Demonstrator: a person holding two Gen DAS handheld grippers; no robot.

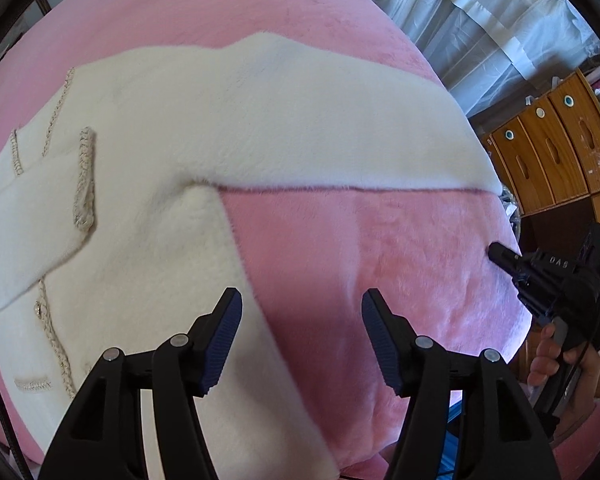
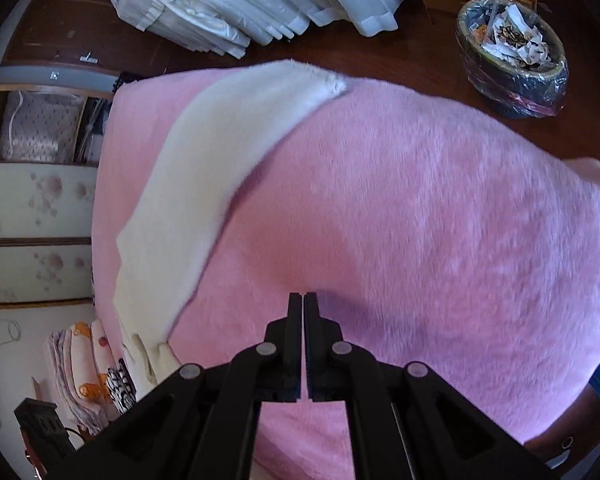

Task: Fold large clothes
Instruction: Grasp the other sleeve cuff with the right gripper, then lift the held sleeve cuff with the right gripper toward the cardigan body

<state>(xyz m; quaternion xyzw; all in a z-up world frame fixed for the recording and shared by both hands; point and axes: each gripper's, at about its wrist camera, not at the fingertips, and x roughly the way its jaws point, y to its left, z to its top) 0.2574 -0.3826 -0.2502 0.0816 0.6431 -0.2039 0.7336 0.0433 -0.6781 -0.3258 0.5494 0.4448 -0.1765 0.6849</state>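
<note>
Partly cut off at the left frame edge, the cream coat (image 1: pixel 148 184) lies flat on the pink blanket (image 1: pixel 380 264), one sleeve (image 2: pixel 204 184) extended. Beyond it, a lined waste basket (image 2: pixel 512 60) holds crumpled paper. Left tool (image 1: pixel 302 336): fingers apart, empty, above the coat's edge. Right tool (image 2: pixel 303 304): fingers together, empty, above bare blanket, angled downward.

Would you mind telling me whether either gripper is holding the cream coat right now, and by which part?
Nothing is held. The left gripper is open above the cream coat, and the right gripper is shut on nothing over the pink blanket.
</note>
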